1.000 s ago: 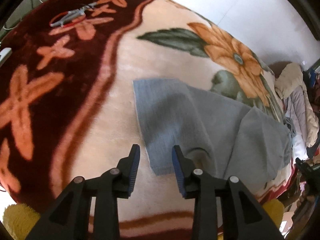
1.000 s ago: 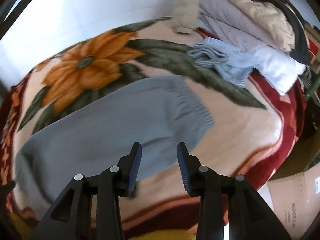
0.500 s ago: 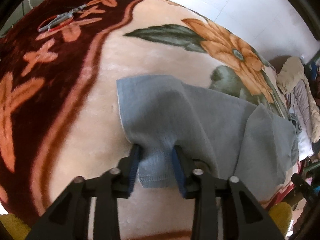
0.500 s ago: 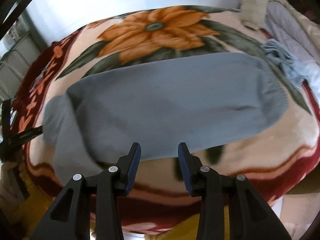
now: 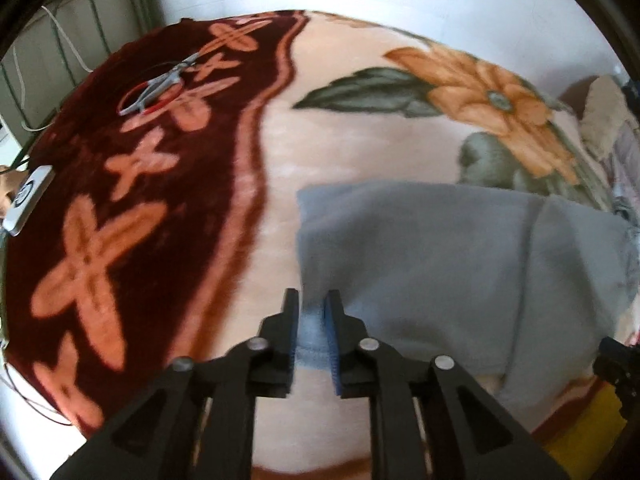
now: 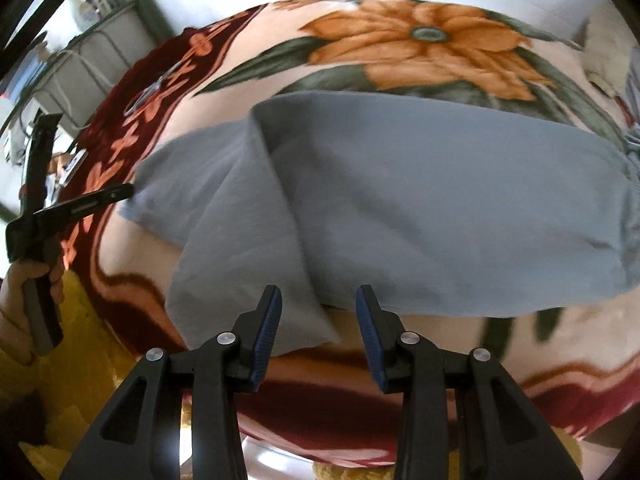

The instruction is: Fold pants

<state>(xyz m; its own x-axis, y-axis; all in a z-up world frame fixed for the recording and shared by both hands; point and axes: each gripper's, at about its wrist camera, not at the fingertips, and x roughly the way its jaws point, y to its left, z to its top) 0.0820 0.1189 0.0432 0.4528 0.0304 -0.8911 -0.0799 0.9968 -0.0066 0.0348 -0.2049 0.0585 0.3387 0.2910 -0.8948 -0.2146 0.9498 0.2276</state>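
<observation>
A floral blanket [image 5: 360, 168] covered the bed. The left gripper [image 5: 311, 320] was clamped on the hem of the grey pants [image 6: 420, 200], which lay ahead of it. The right gripper [image 6: 319, 320] hovered released at the near edge. Judged step: securing grips; next, grasp before folding.

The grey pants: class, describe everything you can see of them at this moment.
The grey pants look like soft knit fabric, lying spread across the flowered blanket. One leg crosses over the other in a long diagonal fold; the gathered waistband lies at the far right in the right wrist view. The left gripper is shut on the hemmed cuff corner. The right gripper is open at the near edge, not gripping.
</observation>
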